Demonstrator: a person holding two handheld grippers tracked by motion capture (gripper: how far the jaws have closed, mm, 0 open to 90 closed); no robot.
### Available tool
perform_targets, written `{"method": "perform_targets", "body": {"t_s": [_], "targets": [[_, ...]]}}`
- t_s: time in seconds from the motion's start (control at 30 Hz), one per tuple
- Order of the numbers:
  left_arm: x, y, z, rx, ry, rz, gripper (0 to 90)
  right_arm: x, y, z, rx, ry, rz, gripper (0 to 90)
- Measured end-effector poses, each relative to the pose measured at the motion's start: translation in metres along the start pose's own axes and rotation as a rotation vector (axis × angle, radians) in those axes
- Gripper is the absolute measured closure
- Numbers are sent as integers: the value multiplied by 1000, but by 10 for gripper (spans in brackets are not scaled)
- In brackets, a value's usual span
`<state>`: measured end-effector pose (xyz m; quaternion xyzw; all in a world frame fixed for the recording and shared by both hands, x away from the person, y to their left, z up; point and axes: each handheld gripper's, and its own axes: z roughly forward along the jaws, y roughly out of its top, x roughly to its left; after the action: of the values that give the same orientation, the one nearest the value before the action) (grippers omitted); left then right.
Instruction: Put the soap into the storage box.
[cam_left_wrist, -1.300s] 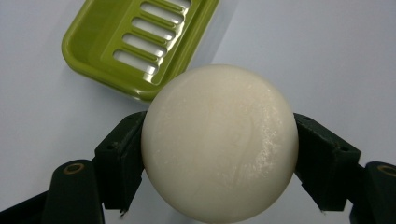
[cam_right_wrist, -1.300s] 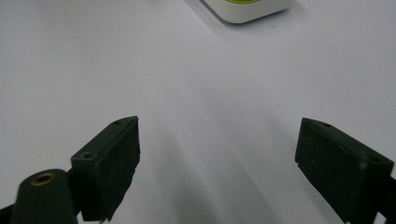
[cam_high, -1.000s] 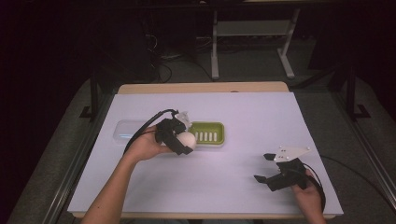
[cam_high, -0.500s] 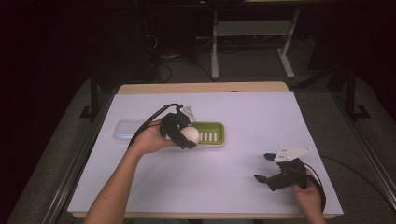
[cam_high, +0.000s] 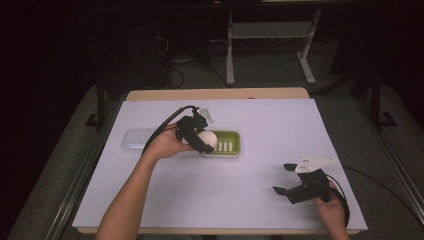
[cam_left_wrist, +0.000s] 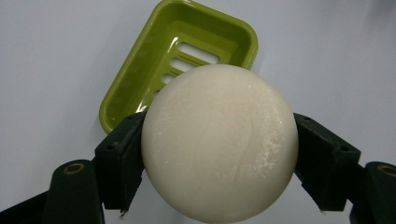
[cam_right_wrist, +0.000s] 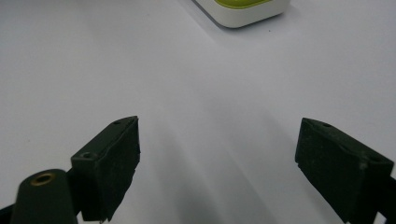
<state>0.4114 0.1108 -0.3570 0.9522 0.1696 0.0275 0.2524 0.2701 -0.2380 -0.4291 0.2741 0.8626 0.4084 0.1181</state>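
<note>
Soap (cam_left_wrist: 219, 142), one round cream-white bar with a smooth, faintly streaked surface, is gripped between the jaws of the left gripper (cam_high: 201, 137), left of the high view's centre. One green soap dish (cam_high: 227, 143) with slotted floor is seen just beyond it, and one clear lid (cam_high: 136, 140) lies at the dish's left on the white table (cam_high: 260, 120). Two grippers are counted; the right gripper (cam_high: 289, 179), at lower right of the frame, is held wide apart with nothing between its jaws
</note>
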Motion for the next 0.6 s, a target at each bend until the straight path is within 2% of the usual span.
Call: {"method": "perform_targets", "body": {"t_s": [0.47, 0.6], "targets": [[3, 20, 11, -12, -13, 25, 251, 0, 2, 0, -1, -3, -3, 132], [6, 23, 17, -13, -15, 15, 251, 0, 2, 1, 0, -3, -7, 132]]}}
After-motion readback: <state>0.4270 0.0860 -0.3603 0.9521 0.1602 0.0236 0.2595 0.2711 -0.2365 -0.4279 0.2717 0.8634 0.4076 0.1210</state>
